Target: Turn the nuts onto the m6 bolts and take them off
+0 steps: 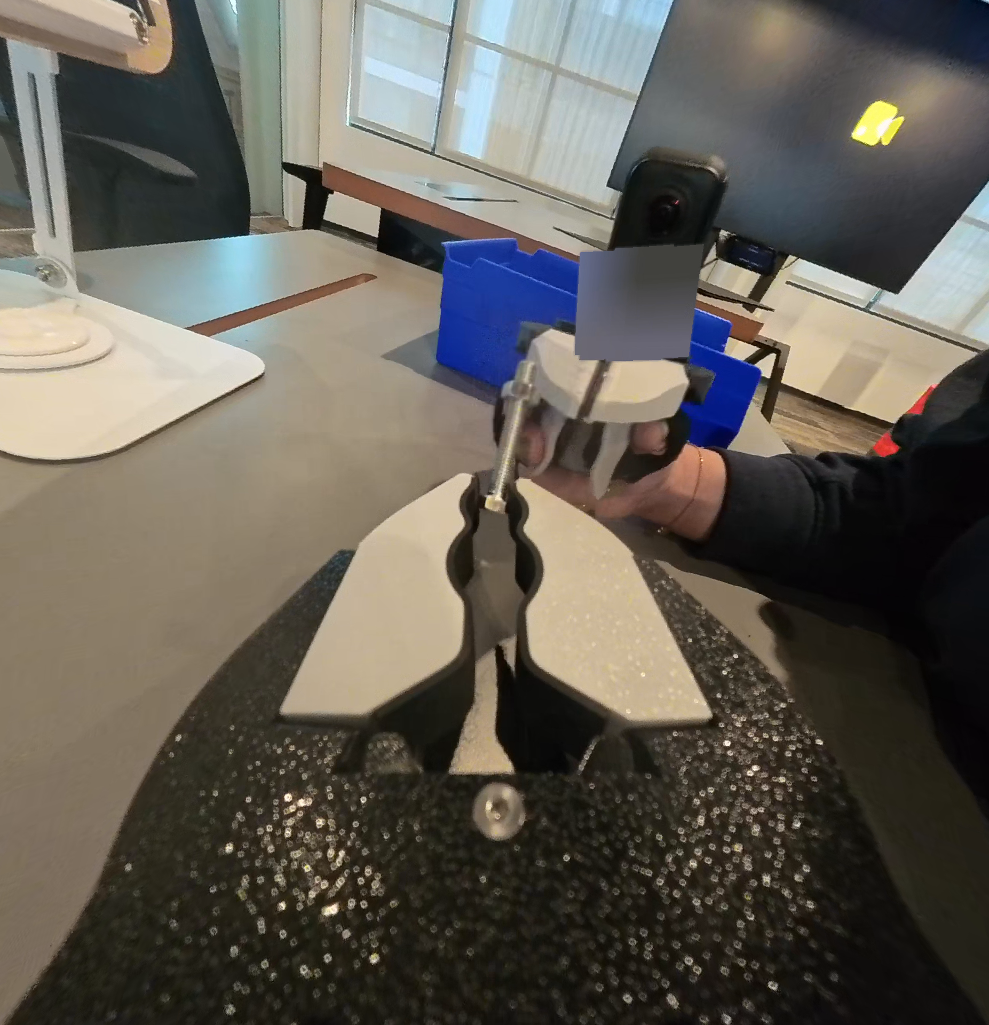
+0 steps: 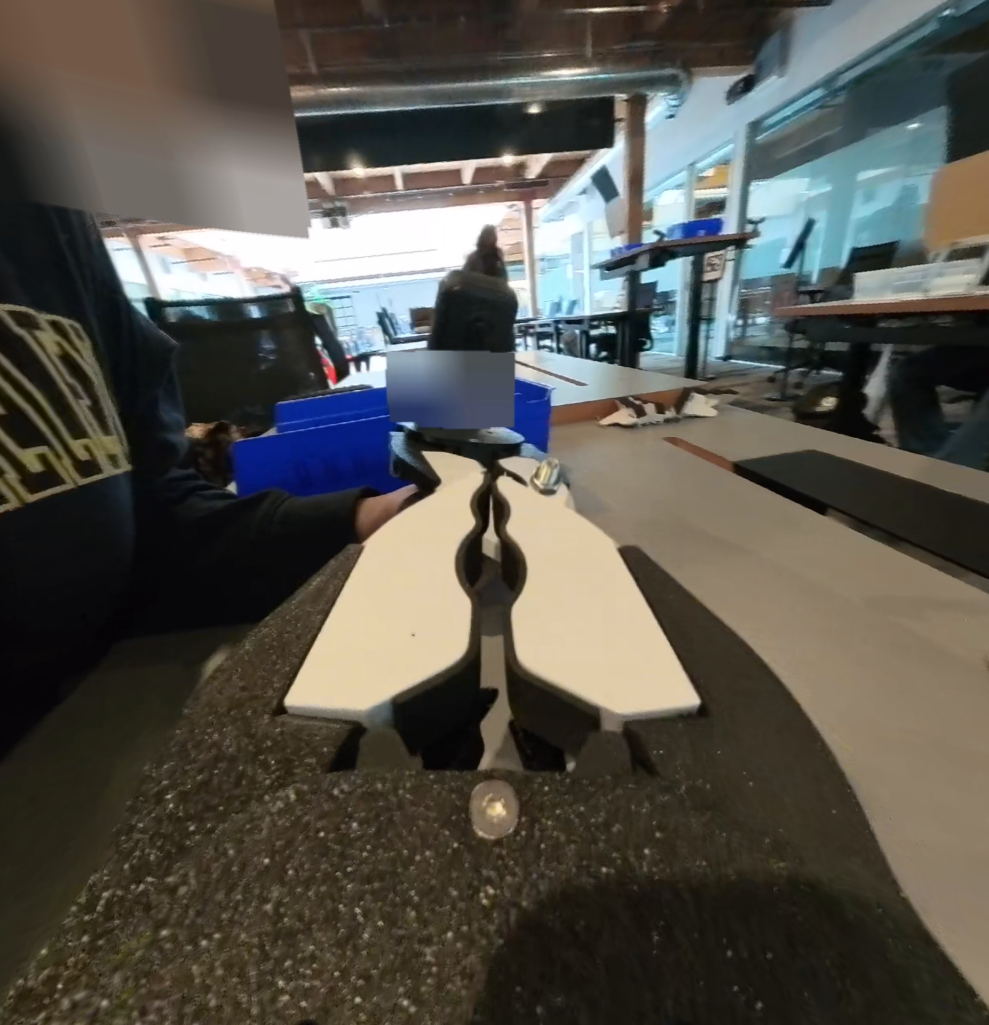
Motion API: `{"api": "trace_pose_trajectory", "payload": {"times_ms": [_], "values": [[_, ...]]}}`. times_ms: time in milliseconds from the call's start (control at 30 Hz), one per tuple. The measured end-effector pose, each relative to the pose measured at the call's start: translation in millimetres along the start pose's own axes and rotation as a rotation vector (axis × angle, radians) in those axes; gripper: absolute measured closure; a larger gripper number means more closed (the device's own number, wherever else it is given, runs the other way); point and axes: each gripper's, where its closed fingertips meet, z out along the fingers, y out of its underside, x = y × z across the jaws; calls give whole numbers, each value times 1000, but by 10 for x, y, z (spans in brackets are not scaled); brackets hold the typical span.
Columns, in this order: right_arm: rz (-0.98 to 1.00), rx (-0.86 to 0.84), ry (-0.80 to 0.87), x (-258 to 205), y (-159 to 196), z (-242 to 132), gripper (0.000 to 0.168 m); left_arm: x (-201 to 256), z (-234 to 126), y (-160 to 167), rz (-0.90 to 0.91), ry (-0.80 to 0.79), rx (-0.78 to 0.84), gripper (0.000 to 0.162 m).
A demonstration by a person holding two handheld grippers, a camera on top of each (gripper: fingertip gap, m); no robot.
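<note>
Left wrist view: we see the left gripper at frame centre, its tongs clenched on the head end of a bolt. The bolt rises tilted slightly right from the tips toward upper centre. A nut sits near its upper end, with a few threads showing above it.

The right gripper faces us just right of the nut. Its left finger edge is at the nut; we cannot tell if they touch. A hand in a dark sleeve holds that gripper from below, at centre right.

A blue bin stands behind both on the grey table. A white stand base is at left and a dark monitor at upper right.

Right wrist view: the right gripper's own tongs are clenched at frame centre, with only a thin wavy slit between them and nothing in it that we can see. The bolt end with the nut shows just right of the right fingertip, outside the tongs. The left gripper faces us right behind the tips, mostly hidden. The bin is at centre left, behind a dark sleeve.
</note>
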Motion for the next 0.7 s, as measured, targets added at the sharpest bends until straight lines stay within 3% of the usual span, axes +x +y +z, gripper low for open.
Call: {"api": "trace_pose_trajectory", "payload": {"times_ms": [67,233,300,367,400,600,700], "values": [[18,13,14,39,-23,-25,164,1,0,-1,0,1,0,152],[-10,12,120,163,-16,-9,135,4,3,1,2,2,-2,152],[-15,-4,97,126,11,12,140,4,1,-1,1,2,0,152],[-3,-1,24,33,3,2,162,3,-1,-3,1,1,1,152],[11,8,6,18,-13,-10,164,3,0,-1,0,2,0,152],[-9,20,124,166,-24,-1,132,9,4,3,2,4,-4,152],[-6,-7,76,96,14,21,145,7,1,-1,2,4,0,153]]}}
